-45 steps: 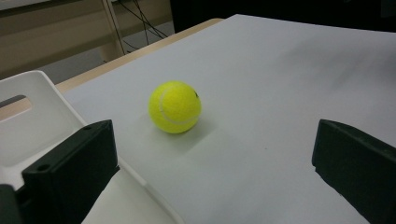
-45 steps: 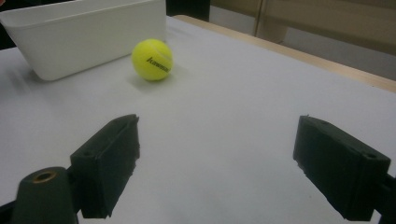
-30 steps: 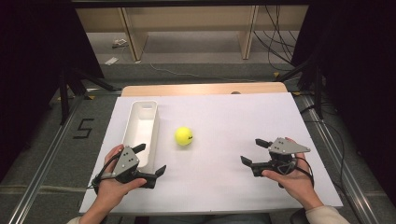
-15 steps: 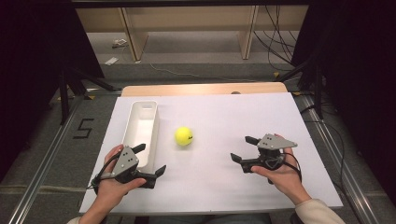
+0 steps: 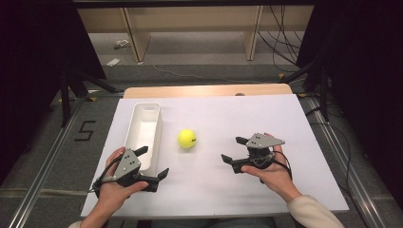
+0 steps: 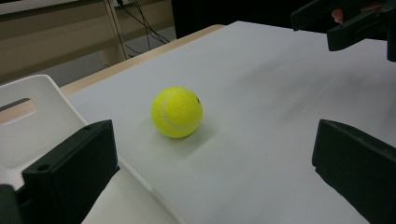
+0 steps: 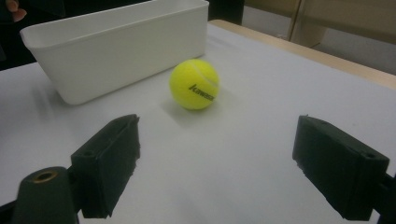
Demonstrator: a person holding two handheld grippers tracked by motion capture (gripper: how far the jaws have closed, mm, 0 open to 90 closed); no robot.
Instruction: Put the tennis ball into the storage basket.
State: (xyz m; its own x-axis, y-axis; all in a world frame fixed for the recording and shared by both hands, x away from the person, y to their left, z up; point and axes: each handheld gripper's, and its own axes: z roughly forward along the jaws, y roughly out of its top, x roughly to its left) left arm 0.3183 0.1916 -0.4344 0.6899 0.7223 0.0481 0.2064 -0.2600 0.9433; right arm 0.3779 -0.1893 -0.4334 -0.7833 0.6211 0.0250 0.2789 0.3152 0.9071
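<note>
High view: a white surface [image 5: 285, 118] is seen, with a long white tray [image 5: 144, 128] on it. A yellow ball [image 5: 187, 138] rests just beside the tray, on its right, not touching it. Right of the ball, the right tongs [image 5: 235, 149] are held wide apart and pointed at it. The left tongs [image 5: 153, 162], also held apart, sit at the tray's near end. The ball seems closer to the left tongs, though the right tongs face it squarely.

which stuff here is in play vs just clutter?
In play: ball, on the white sheet; right gripper, open, pointed at it; bin beside the ball; left gripper, open.

Clutter: cables and scraps on the floor beyond the table.
</note>
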